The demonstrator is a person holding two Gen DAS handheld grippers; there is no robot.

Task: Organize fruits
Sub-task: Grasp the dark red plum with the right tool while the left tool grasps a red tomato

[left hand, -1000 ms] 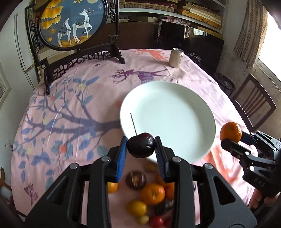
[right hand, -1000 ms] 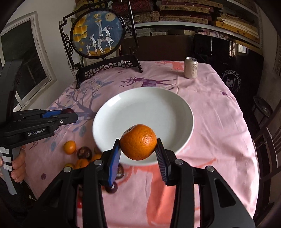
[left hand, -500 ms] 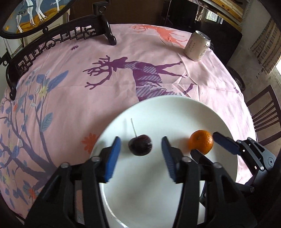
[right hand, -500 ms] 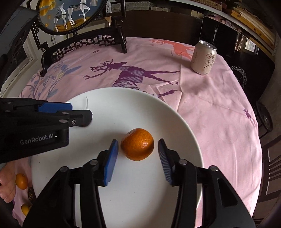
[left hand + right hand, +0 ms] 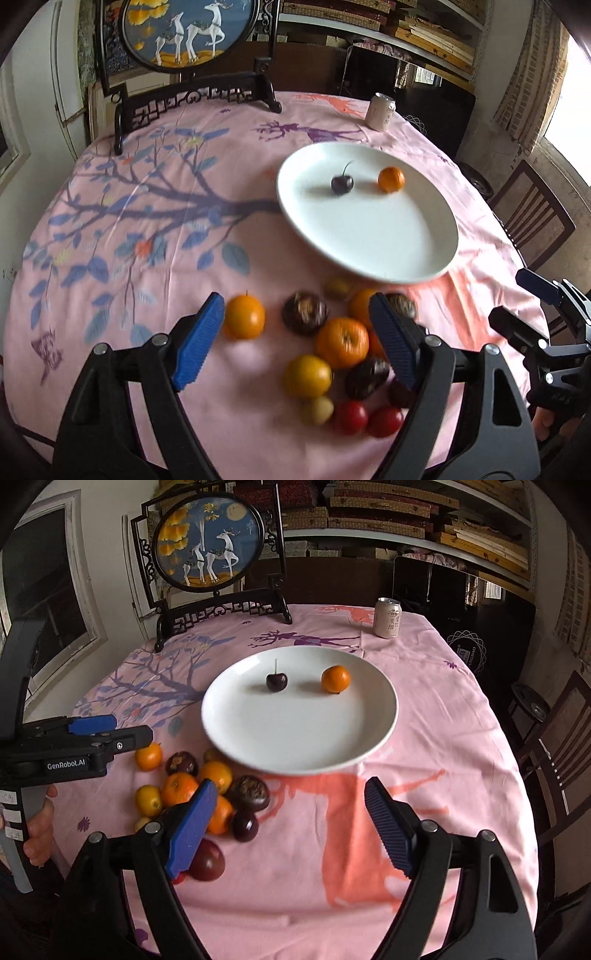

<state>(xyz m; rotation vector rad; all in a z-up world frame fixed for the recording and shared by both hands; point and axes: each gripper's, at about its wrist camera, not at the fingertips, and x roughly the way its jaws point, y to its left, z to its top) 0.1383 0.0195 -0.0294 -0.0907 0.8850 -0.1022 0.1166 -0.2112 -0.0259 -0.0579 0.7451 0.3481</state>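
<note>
While the pink-clothed tabletop [image 5: 443,720] is carrying everything, the white plate [image 5: 295,738] is sitting near its middle, with a loose heap of fruit [image 5: 207,786] lying just beside its near-left rim. Both left tongs [image 5: 297,338] and right tongs [image 5: 288,823] are hanging wide open and gripping nothing, the left ones over the heap. A drink can [image 5: 387,617] is standing well beyond the plate. On the plate, a small orange [image 5: 335,679] and a dark cherry [image 5: 276,681] are resting near each other, not touching.
</note>
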